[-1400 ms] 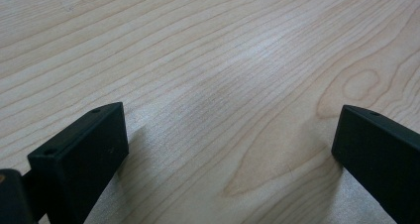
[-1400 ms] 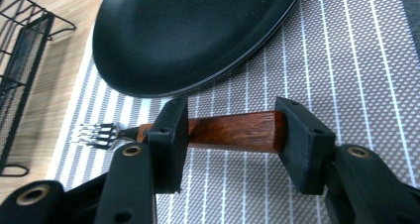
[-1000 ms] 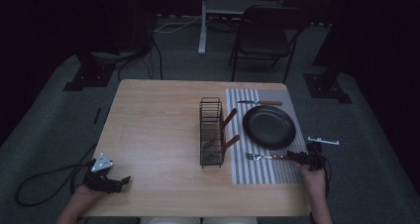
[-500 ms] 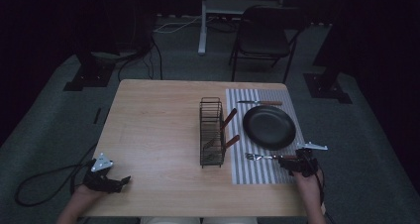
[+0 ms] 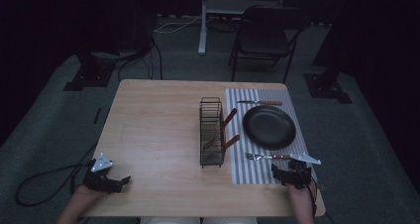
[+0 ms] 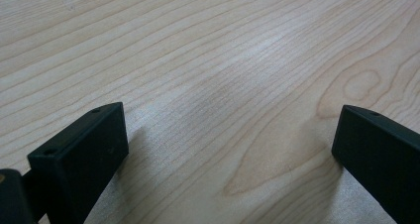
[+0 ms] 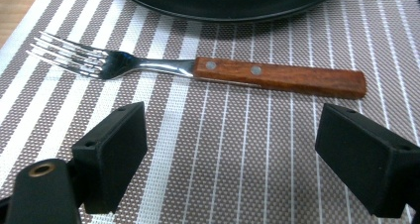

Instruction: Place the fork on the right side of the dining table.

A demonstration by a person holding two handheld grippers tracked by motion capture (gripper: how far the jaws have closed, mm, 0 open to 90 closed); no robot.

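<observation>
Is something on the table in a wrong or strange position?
Nothing looks spilled or broken. The fork lies flat on the striped mat just below the black plate, and a knife lies above it. One mild oddity: two wooden-handled pieces lean out of the wire rack.

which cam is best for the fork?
Right gripper view: the fork lies close up on the striped placemat, tines and riveted wooden handle sharp, just ahead of the open right claw. High view shows it small and dim. Left gripper view looks at bare table.
</observation>
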